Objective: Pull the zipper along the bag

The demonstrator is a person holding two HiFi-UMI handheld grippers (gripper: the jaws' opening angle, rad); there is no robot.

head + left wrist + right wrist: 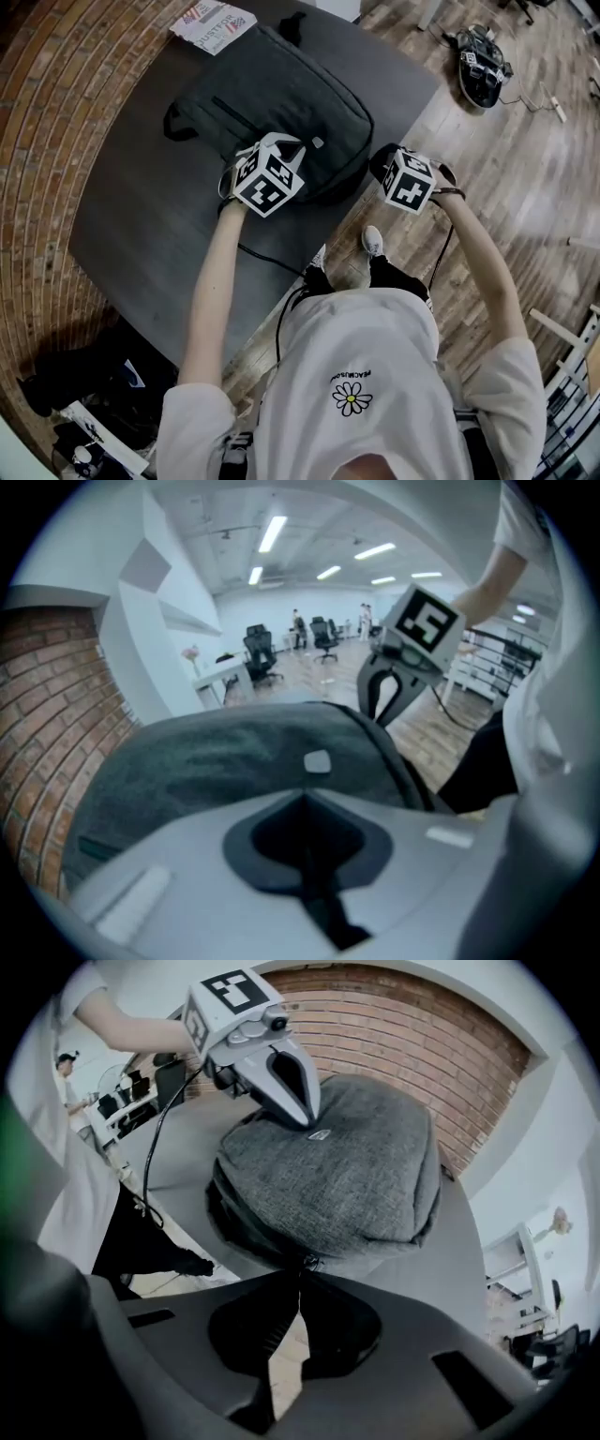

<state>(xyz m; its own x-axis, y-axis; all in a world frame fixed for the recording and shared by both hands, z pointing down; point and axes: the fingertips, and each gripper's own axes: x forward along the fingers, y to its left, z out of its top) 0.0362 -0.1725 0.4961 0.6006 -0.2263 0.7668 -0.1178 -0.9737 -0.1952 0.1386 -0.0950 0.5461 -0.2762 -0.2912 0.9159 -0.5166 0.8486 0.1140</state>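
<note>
A grey backpack lies on the dark grey table. My left gripper is shut, and its tips rest on the top of the backpack beside a small label. Whether they pinch fabric does not show. The right gripper view shows the left gripper on the backpack next to that label. My right gripper is at the bag's near edge, where the zipper line runs. In its own view the right gripper is shut on the small dark zipper pull.
A printed leaflet lies at the table's far edge behind the bag. The table's near edge runs just below the bag, with wooden floor and the person's shoe beyond it. A device with cables sits on the floor at the far right.
</note>
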